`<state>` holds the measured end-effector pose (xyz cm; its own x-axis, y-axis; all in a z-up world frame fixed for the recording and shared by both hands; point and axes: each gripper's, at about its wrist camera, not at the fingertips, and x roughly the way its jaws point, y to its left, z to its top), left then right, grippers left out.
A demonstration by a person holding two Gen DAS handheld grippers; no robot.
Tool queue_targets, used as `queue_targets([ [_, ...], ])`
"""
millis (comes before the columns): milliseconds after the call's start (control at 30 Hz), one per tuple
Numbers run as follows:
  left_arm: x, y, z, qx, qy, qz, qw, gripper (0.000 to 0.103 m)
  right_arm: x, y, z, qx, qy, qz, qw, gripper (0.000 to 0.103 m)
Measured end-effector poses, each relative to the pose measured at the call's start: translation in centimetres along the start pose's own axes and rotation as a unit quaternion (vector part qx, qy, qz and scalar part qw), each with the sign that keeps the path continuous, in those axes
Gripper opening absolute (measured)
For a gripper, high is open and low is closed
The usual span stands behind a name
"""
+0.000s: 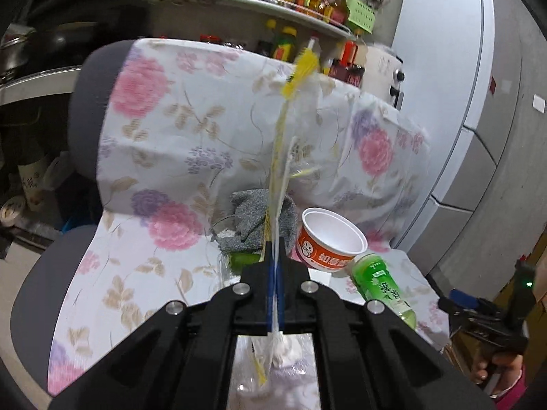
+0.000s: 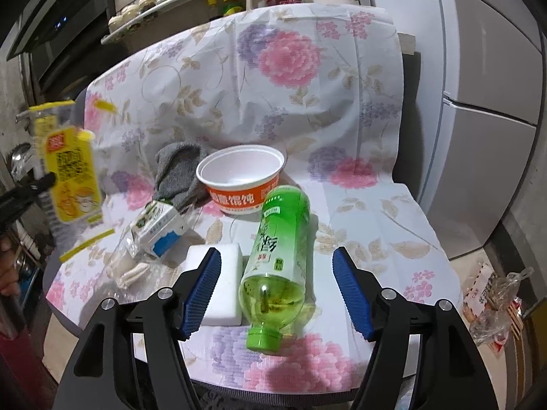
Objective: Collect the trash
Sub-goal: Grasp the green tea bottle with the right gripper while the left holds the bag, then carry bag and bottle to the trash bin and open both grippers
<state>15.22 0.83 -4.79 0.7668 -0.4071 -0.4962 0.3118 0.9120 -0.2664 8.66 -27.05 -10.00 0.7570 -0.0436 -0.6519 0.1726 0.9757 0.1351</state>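
My left gripper (image 1: 273, 249) is shut on a thin yellow snack wrapper (image 1: 302, 65), seen edge-on and rising above the seat. In the right wrist view the same wrapper (image 2: 71, 177) hangs at the far left, clear of the chair. My right gripper (image 2: 277, 290) is open, its blue pads (image 2: 201, 290) standing on either side of a green tea bottle (image 2: 277, 256) without touching it. The bottle lies on its side, cap toward me. In the left wrist view the bottle (image 1: 383, 287) lies beside an orange-and-white paper bowl (image 1: 318, 256).
A floral cloth (image 2: 376, 205) covers the chair. On it lie the paper bowl (image 2: 239, 198), a grey cloth (image 2: 177, 167), a small carton (image 2: 159, 229), a white block (image 2: 222, 283) and clear plastic wrapping (image 2: 130, 270). A fridge (image 2: 485, 102) stands right; a bag (image 2: 495, 304) lies on the floor.
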Motion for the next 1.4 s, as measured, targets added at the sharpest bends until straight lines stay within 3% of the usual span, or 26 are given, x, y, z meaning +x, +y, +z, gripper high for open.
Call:
queue_targets([
  [100, -0.8, 0.0, -1.3, -0.01, -0.001, 0.007, 0.9999, 0.0, 1.0, 0.2, -0.4, -0.004, 0.013, 0.001, 1.0, 0.079],
  [400, 1.8, 0.0, -3.4, -0.019, 0.032, 0.005, 0.9993, 0.0, 7.8, 0.8, 0.5, -0.017, 0.053, -0.029, 0.998, 0.079],
  [700, 3.2, 0.1, -3.5, -0.021, 0.04, 0.003, 0.999, 0.0, 13.3, 2.1, 1.6, -0.046, 0.104, -0.074, 0.991, 0.073],
  [833, 3.3, 0.1, -3.5, -0.021, 0.04, 0.003, 0.999, 0.0, 14.0, 2.1, 1.8, -0.042, 0.115, -0.09, 0.988, 0.059],
  [1000, 2.6, -0.1, -3.3, -0.019, 0.033, -0.001, 0.9993, 0.0, 11.3, 2.2, 1.8, -0.033, 0.074, -0.081, 0.993, 0.057],
  [1167, 0.4, -1.2, -2.9, -0.015, 0.013, -0.015, 0.9997, 0.0, 5.2, 1.8, 2.7, -0.019, 0.012, -0.055, 0.998, 0.056],
  [1400, -2.9, -5.9, -3.2, 0.002, -0.01, -0.084, 0.9964, 0.0, -4.9, 1.0, 2.2, -0.004, -0.072, -0.046, 0.996, 0.056],
])
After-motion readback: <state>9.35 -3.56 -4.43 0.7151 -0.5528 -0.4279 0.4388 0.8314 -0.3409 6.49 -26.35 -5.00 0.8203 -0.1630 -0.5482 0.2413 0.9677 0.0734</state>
